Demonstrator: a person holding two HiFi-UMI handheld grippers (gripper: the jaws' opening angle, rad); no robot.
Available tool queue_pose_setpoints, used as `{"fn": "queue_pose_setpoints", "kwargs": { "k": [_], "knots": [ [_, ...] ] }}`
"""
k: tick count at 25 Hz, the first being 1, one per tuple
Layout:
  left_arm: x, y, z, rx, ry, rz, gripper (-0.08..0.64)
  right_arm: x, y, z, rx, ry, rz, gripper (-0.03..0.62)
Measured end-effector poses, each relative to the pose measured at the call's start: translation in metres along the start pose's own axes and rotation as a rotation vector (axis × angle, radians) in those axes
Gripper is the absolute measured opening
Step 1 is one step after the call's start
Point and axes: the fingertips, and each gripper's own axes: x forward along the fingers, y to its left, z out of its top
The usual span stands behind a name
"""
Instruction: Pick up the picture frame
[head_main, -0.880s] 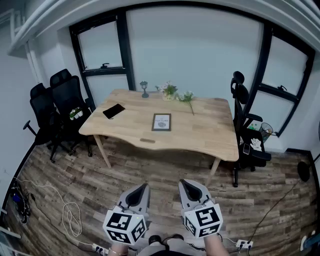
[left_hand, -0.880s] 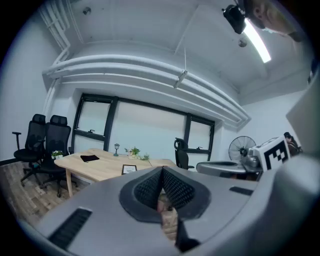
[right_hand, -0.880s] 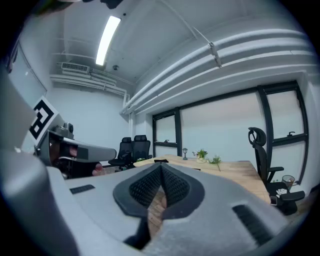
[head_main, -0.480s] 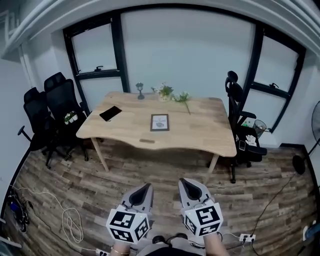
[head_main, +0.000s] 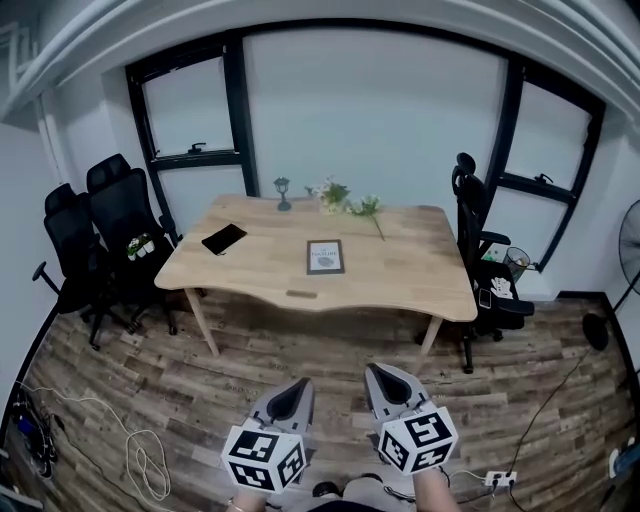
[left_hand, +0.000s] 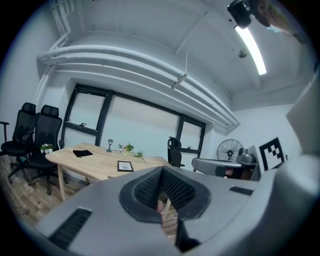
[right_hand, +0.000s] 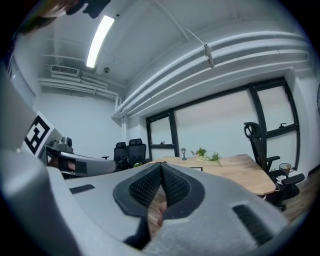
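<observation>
We hold the left gripper (head_main: 296, 392) and right gripper (head_main: 384, 376) clenched on nothing, well apart from the picture frame (head_main: 325, 257), which lies flat near the middle of the table (head_main: 420, 290). We judge the frame light, stiff and perhaps glass-fronted, so it is best pinched across one edge.

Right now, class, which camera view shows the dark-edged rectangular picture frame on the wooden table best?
The head view: it looks down on the dark-edged picture frame, showing its full outline. The left gripper view shows the frame small and foreshortened; the right gripper view, only a dark sliver.
</observation>
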Motion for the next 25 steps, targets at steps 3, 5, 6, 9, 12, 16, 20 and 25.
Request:
{"fn": "queue_pose_setpoints", "kwargs": {
  "k": [3,5,6,9,12,16,20,25],
  "knots": [
    [-0.001,0.002,-0.001,0.004,0.004,-0.011,0.005,0.003,0.004,-0.002,0.032,-0.002,0.002,0.000],
    [0.000,0.003,-0.003,0.004,0.014,-0.022,0.005,0.006,0.004,-0.003,0.043,0.000,-0.009,0.000],
    [0.000,0.004,-0.004,0.002,0.019,-0.028,0.005,0.007,0.005,-0.003,0.040,0.003,-0.015,0.000],
    [0.003,0.009,-0.003,-0.001,0.024,-0.039,0.005,0.012,0.008,-0.002,0.009,0.004,-0.026,0.000],
    [0.010,0.013,0.001,0.000,0.018,-0.048,0.005,0.019,0.006,-0.002,-0.003,0.004,-0.028,0.000],
    [0.020,0.018,0.003,0.000,0.017,-0.059,0.005,0.033,0.005,-0.003,-0.010,0.015,-0.020,0.000],
    [0.033,0.027,0.009,-0.002,0.015,-0.060,0.005,0.049,0.002,-0.001,-0.030,0.020,-0.014,0.002],
    [0.052,0.040,0.010,0.001,0.015,-0.056,0.005,0.069,-0.007,-0.003,-0.037,0.025,-0.016,0.002]
  ]
}}
